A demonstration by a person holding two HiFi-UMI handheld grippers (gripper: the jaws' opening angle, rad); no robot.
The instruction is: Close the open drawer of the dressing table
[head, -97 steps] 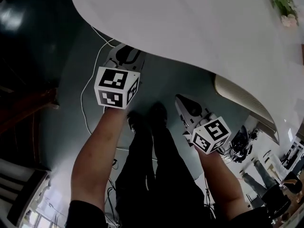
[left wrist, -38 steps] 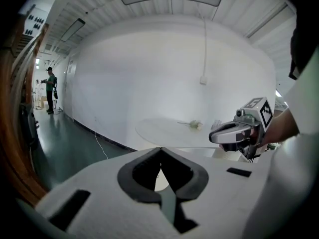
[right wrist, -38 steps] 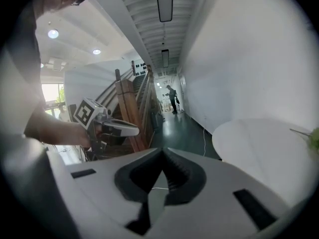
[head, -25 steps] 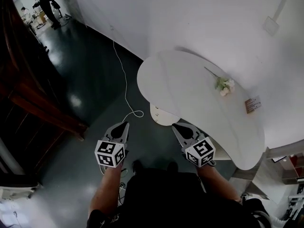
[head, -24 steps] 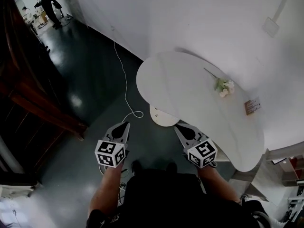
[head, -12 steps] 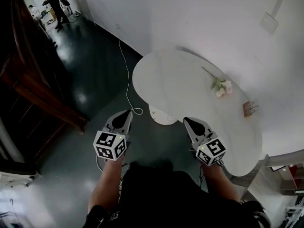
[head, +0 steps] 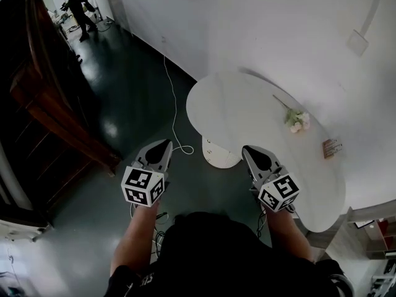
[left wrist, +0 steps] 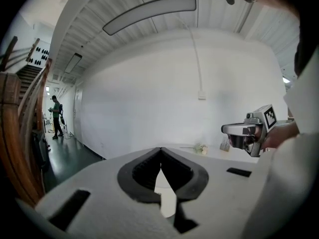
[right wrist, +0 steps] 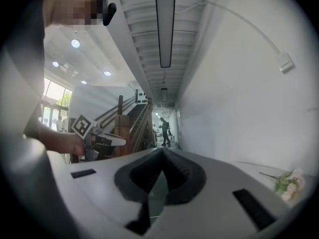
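The white dressing table stands against the wall, with an oval top. Its open drawer juts out, pale and rounded, from under the top's near edge. My left gripper hangs over the dark floor to the left of the drawer, apart from it, with its jaws shut and empty. My right gripper is just right of the drawer by the table's near edge, also shut with nothing in it. Neither gripper touches the drawer.
A pink flower sprig and a small card lie on the table top. A white cable runs across the dark floor. A dark wooden staircase stands to the left. A person is far down the hall.
Both grippers have risen a little and stayed shut. The head view has shifted, so the table and drawer now sit further right in it.
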